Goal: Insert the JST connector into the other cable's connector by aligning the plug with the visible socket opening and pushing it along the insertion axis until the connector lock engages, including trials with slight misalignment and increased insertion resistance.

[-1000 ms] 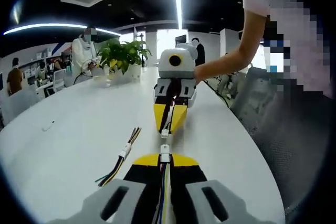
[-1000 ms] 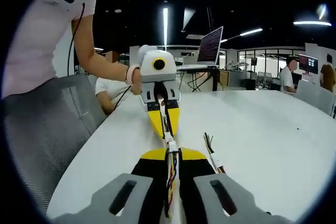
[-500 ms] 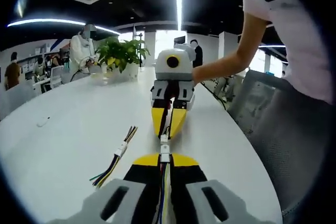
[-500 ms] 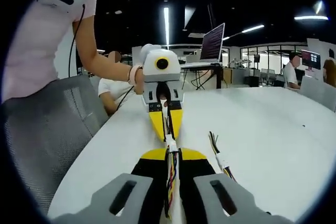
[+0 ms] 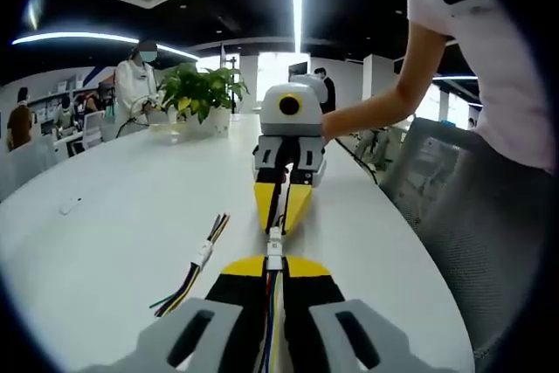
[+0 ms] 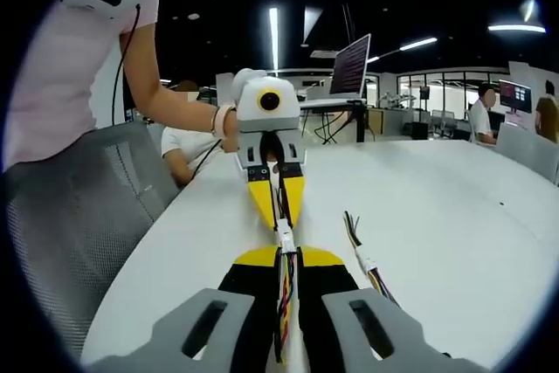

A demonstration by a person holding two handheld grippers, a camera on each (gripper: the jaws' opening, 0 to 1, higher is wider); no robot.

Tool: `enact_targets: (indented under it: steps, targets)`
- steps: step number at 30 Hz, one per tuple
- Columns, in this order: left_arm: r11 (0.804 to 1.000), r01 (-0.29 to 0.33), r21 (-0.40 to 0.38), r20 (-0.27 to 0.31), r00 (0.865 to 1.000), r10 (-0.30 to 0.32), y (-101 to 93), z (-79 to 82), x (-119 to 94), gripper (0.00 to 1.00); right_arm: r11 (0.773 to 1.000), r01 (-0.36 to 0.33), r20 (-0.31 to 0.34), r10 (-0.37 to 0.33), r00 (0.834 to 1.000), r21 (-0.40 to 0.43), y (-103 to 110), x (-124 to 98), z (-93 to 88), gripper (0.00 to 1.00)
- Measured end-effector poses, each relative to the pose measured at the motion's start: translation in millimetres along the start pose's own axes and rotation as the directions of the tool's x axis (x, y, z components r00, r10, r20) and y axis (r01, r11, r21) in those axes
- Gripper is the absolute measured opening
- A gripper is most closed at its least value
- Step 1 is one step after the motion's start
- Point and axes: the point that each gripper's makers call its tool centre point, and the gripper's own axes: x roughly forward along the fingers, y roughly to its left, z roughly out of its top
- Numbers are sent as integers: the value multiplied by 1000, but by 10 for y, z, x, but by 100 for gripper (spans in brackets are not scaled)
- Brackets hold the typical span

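Observation:
My left gripper (image 5: 274, 265) is shut on a bundle of coloured wires ending in a white JST connector (image 5: 274, 259) just past its yellow tips. Facing it tip to tip, my right gripper (image 5: 278, 225) is shut on the other cable, whose white connector (image 5: 274, 236) lines up with the first. The two white housings (image 6: 286, 240) meet end to end between the tips; whether they are locked I cannot tell. In the right gripper view, my right gripper (image 6: 286, 256) points at the left gripper (image 6: 278, 221). Both hover low over the white table (image 5: 105, 224).
A spare cable (image 5: 197, 259) with a white connector lies on the table beside the grippers, also the spare cable (image 6: 363, 261). A potted plant (image 5: 203, 93) stands at the far end. A grey mesh chair (image 6: 79, 216) and a person's arm (image 5: 376, 107) flank the table edge.
The facing gripper has come slightly nearer in both views, and the small gap between the two white connectors has closed. Both grippers stay shut on their cables.

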Motion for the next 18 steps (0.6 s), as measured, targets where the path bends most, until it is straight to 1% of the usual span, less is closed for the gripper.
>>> enact_targets:
  steps: [1,3,5,6,9,13,18]
  targets:
    - [1000,0,-1,2,1000,0,-1,6,-2,0,1000,-4,3,4,1000,8,11,1,-1,3]
    - [1000,1,1,2,1000,-1,-6,16,4,0,1000,1,-14,-1,1000,-4,23,10,-27,3]
    - [1000,7,14,-20,1000,-6,-19,-15,10,0,1000,-1,1,1,1000,2,31,15,-2,3]
    - [1000,10,12,-21,1000,-9,-28,-21,15,0,1000,-3,3,3,1000,5,38,18,10,3]
    - [1000,22,-11,-8,1000,-22,-56,-9,24,0,1000,-4,-3,4,1000,-5,43,31,15,3]
    - [1000,17,-15,-12,1000,-17,-46,-26,35,0,1000,-7,-13,7,1000,-15,57,41,5,3]
    - [1000,14,-17,-7,1000,-14,-49,-7,35,0,1000,9,-10,-9,1000,-9,21,10,-2,3]
